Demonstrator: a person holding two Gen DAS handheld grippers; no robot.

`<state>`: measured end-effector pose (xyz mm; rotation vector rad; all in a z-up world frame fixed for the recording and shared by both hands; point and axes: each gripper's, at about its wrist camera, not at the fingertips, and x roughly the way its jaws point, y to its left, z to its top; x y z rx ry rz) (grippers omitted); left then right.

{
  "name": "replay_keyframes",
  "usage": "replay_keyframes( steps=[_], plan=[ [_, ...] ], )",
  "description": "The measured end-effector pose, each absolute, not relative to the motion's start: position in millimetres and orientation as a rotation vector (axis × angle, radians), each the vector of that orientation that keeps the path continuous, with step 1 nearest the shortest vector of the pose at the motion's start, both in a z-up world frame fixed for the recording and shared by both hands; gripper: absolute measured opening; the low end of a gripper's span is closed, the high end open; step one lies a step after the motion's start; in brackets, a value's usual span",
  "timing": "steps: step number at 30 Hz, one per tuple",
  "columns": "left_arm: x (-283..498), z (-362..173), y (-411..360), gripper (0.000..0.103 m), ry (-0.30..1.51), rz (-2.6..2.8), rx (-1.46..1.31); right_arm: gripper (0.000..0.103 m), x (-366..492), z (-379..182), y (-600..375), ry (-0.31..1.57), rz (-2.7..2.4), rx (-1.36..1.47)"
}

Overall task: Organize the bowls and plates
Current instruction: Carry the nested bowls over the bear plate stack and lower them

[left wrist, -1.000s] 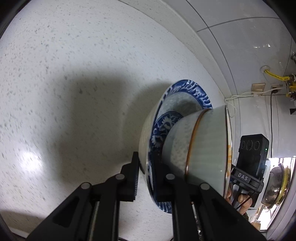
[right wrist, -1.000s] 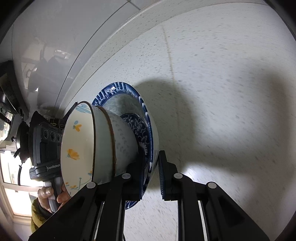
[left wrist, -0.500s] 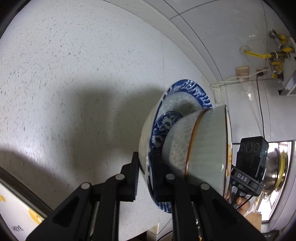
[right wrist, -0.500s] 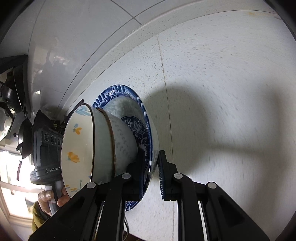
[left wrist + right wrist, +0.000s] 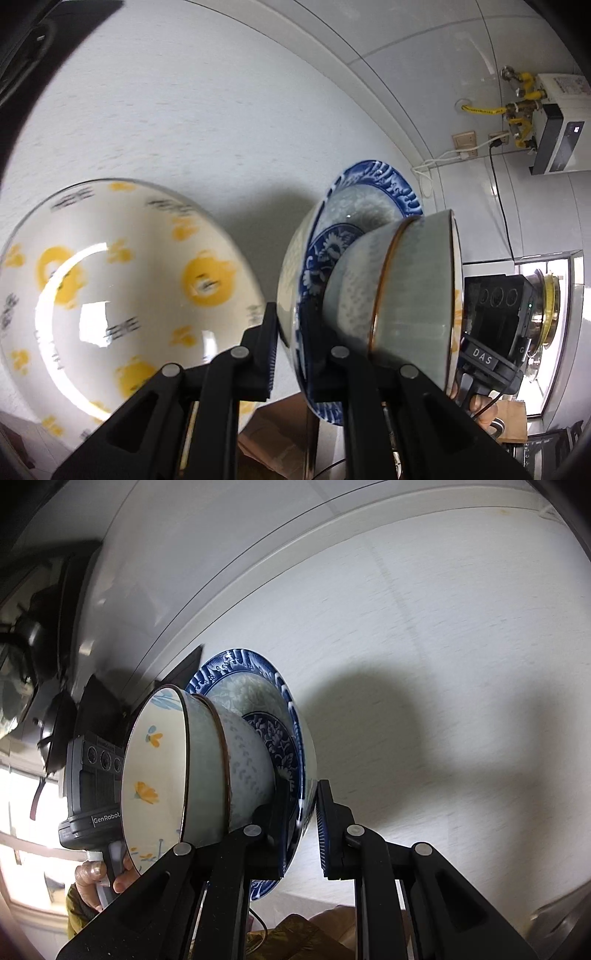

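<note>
**Both grippers clamped on one stack of dishes**

We held the blue-patterned porcelain plate (image 5: 373,184) between us, tipped up on its edge, above the white speckled countertop (image 5: 207,122). Our left gripper (image 5: 291,354) was clenched on the plate's rim from one side, one finger behind the plate and one in front. Our right gripper (image 5: 301,834) gripped the same rim from the opposite side in the same way. A pale celadon bowl with a brown band (image 5: 406,284) sat nested in the plate's well; its cream inside carried orange flowers. To the left of the stack, in the left wrist view, a round white plate printed with yellow figures (image 5: 110,288) lay near the counter's front edge, blurred. A white wall-mounted heater with yellow pipes (image 5: 554,122) hung on the tiled wall behind.
</note>
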<state>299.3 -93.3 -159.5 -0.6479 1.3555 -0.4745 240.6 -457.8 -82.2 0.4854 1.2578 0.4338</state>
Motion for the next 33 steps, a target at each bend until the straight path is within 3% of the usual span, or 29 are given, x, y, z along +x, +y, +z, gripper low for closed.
replay_keyframes(
  steps=[15,24,33],
  plan=[
    [236.8,-185.4,51.8,0.01,1.315,-0.31,-0.7,0.014,241.9,-119.5,-344.2,1.326,0.58,0.442],
    [242.4,-217.3,64.5,0.011,1.322,-0.323,-0.721,0.014,228.5,-133.3,-329.3,1.326,0.575,0.416],
    [247.9,-216.4,52.1,0.012,1.312,-0.342,-0.673,0.014,226.9,-132.4,-329.9,1.311,0.588,0.376]
  ],
)
